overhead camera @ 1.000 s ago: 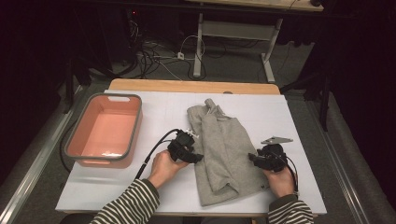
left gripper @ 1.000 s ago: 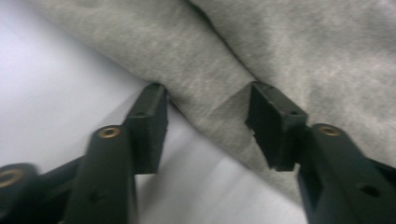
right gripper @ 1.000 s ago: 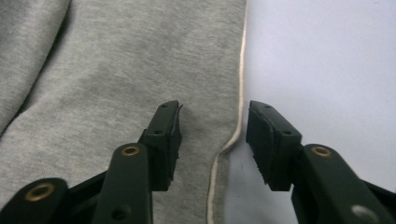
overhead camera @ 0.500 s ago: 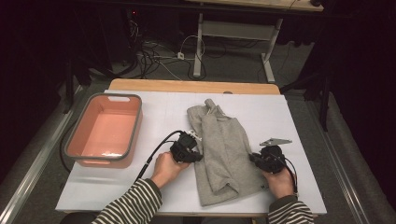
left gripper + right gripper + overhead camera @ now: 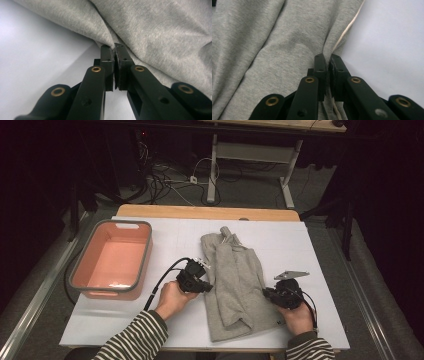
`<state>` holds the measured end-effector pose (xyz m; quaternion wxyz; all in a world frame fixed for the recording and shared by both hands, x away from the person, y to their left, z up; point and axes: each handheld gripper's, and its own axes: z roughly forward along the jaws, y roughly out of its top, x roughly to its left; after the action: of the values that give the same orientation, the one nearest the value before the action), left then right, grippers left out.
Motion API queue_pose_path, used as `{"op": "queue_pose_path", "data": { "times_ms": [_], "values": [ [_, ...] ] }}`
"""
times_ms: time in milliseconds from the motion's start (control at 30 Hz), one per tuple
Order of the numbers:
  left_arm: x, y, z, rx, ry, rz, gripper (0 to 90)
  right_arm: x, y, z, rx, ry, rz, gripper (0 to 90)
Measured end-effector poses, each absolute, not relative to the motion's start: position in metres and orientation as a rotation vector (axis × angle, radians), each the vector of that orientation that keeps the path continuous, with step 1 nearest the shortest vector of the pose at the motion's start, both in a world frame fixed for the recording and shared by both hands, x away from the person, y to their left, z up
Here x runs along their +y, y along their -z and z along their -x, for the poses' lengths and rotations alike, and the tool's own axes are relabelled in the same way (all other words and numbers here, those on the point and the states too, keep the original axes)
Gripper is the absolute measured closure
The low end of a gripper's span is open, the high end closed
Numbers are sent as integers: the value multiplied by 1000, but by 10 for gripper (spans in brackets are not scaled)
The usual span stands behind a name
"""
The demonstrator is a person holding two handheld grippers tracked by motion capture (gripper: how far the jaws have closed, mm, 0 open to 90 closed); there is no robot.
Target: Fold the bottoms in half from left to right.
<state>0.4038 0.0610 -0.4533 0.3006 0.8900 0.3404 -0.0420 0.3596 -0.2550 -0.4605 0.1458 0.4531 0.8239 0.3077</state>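
Both claws had just been closing, and each had come in a little closer to the cloth than a moment before. The left gripper was pinched tight on the left edge of the grey garment, with a small fold of cloth caught between its jaws. The right gripper was pinched tight on the right edge, where a pale seam showed beside the jaws.

The grey garment lay flat in the middle of the white table, folded long and narrow, with its top end pointing away from the person. The pink tub sat well apart from it, at the left side of the table.

The garment looked soft, light and floppy. It would likely sag and bunch up when lifted, and it would not break. The edges were good places to hold, because the cloth there was easy to get a claw around. A thin pinch could slip out, so a gentle, even pull on both sides seemed best.

The left hand reached in from the left, its claw pointing across at the cloth. The right hand reached in from the right, pointing back the other way. Both were low, near the table.
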Motion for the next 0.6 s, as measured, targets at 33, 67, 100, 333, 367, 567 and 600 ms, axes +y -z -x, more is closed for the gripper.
{"op": "queue_pose_path", "data": {
  "times_ms": [33,67,100,333,367,567,600],
  "values": [
    [63,453,-404,904,114,-2362,843,-254,460,-358,2371,-901,-1305,811],
    [66,453,-404,909,120,-2358,843,-254,460,-357,2367,-907,-1307,786],
    [67,453,-404,907,121,-2358,844,-255,460,-357,2361,-909,-1309,762],
    [75,450,-403,912,119,-2352,844,-256,459,-355,2331,-919,-1310,702],
    [76,450,-402,912,116,-2355,844,-255,458,-354,2329,-923,-1306,701],
    [83,449,-400,917,116,-2345,844,-253,457,-351,2328,-924,-1296,690],
    [83,449,-400,917,116,-2345,844,-253,457,-351,2328,-924,-1296,690]
  ]
}}
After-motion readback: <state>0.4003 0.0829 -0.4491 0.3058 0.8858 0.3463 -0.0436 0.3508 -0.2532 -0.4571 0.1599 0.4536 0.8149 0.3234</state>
